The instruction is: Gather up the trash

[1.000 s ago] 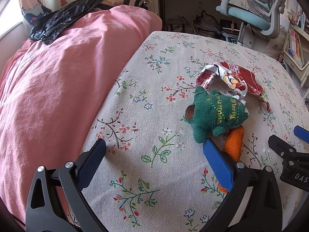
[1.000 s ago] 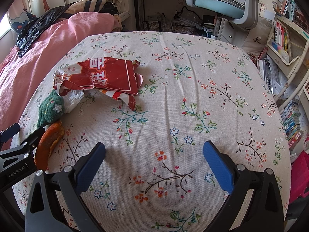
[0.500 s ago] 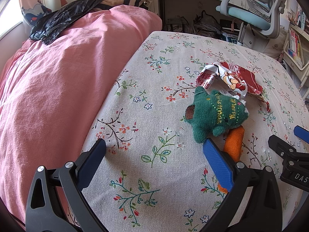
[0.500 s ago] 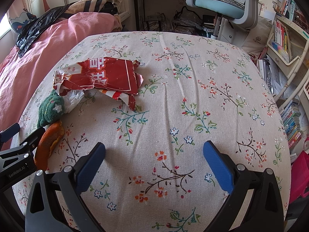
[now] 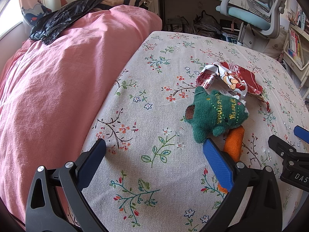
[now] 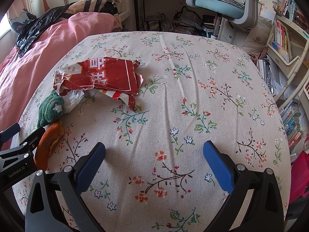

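Note:
A torn red and white snack wrapper (image 6: 104,77) (image 5: 229,77) lies on the floral bed sheet (image 6: 173,100). Crumpled white tissue (image 6: 74,99) sits against it, beside a green knitted toy (image 5: 216,114) (image 6: 51,109). An orange peel (image 5: 233,145) (image 6: 49,143) lies just in front of the toy. My left gripper (image 5: 154,154) is open over bare sheet, its right finger next to the peel. My right gripper (image 6: 154,154) is open too, hovering right of the trash with nothing between its fingers.
A pink duvet (image 5: 58,81) covers the bed's left side, with a black plastic bag (image 5: 58,22) on it. Beyond the bed's far edge stand a blue office chair (image 6: 222,5), desk drawers and floor clutter. Bookshelves (image 6: 283,44) line the right.

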